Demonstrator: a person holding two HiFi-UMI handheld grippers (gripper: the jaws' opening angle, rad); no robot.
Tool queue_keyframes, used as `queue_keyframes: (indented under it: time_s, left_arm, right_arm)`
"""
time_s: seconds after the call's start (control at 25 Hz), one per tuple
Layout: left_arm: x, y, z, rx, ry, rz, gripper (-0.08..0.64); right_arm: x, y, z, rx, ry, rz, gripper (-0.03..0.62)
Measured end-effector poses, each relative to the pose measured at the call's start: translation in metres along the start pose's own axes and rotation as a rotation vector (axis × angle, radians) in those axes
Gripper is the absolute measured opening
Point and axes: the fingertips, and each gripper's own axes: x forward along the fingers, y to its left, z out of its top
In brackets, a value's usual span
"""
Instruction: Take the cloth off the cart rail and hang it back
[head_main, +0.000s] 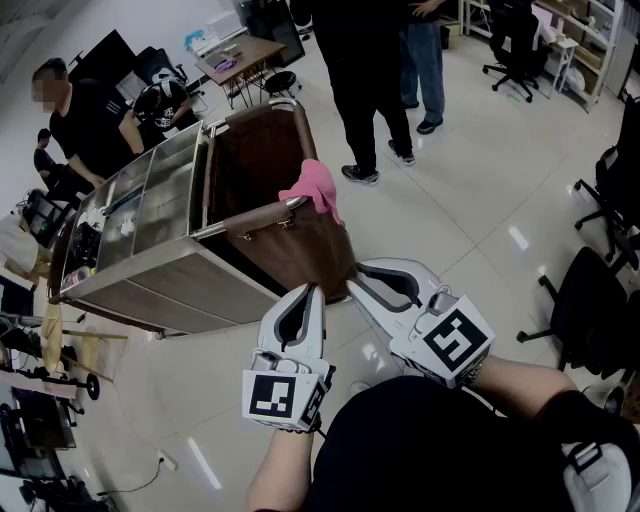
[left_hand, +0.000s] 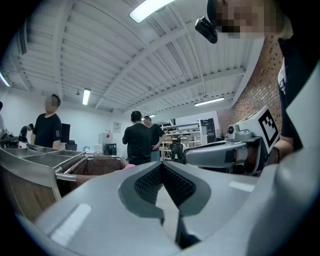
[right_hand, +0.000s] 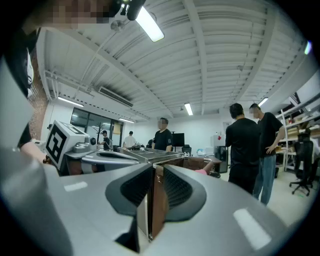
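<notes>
Hanging pink cloth on cart rail, glossy floor, left gripper closed, right gripper fingers narrowly apart

Open-plan office doubling as a lab workroom. Marked as such by a glossy pale tiled floor, black wheeled office chairs, a small wooden worktop cluttered with gear, and pale storage shelving along the far side. Roofed with a white ribbed ceiling carrying long tube lights, beside a red brick wall.
</notes>
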Motion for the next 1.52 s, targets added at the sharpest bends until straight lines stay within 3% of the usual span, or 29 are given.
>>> queue_keyframes:
  time_s: [0.12, 0.2, 0.28, 0.4, 0.6, 0.68, 0.72, 0.8, 0.88, 1.04, 1.24, 1.52]
  left_arm:
    - [-0.005, 0.016, 0.0, 0.004, -0.002, -0.016, 0.002]
    - [-0.008, 0.026, 0.0, 0.004, 0.0, -0.03, 0.002]
    - [-0.012, 0.033, -0.006, 0.004, 0.059, -0.052, 0.002]
    - [-0.021, 0.04, -0.018, 0.004, 0.177, -0.085, 0.002]
    - [-0.026, 0.058, -0.014, -0.002, 0.113, -0.104, 0.002]
    - [-0.035, 0.064, -0.018, -0.012, 0.148, -0.11, 0.002]
    - [-0.039, 0.067, -0.016, -0.018, 0.141, -0.114, 0.002]
    - [-0.041, 0.071, -0.004, -0.033, 0.043, -0.116, 0.002]
    - [-0.035, 0.067, 0.001, -0.042, -0.015, -0.115, 0.002]
    - [-0.007, 0.072, 0.007, -0.045, 0.004, -0.101, 0.002]
    - [0.073, 0.132, 0.048, -0.057, 0.035, -0.084, 0.002]
    - [0.133, 0.169, 0.0, -0.084, 0.122, -0.023, 0.002]
  right_arm:
    - [0.014, 0.015, -0.004, 0.149, 0.086, -0.039, 0.07]
    - [0.024, 0.019, -0.006, 0.168, 0.102, -0.062, 0.072]
    - [0.032, 0.018, -0.007, 0.142, 0.094, -0.086, 0.074]
    - [0.043, 0.011, -0.005, 0.019, 0.037, -0.112, 0.077]
    - [0.057, 0.019, -0.013, 0.087, 0.091, -0.165, 0.08]
    - [0.062, 0.027, -0.014, 0.115, 0.115, -0.178, 0.081]
    - [0.065, 0.031, -0.014, 0.077, 0.113, -0.175, 0.081]
    - [0.069, 0.033, -0.012, -0.023, 0.1, -0.167, 0.083]
    - [0.065, 0.029, -0.014, -0.043, 0.101, -0.165, 0.086]
    - [0.072, 0.002, -0.008, -0.025, 0.112, -0.158, 0.094]
    - [0.144, -0.081, 0.033, 0.012, 0.149, -0.16, 0.108]
    - [0.196, -0.149, -0.029, 0.081, 0.212, -0.12, 0.133]
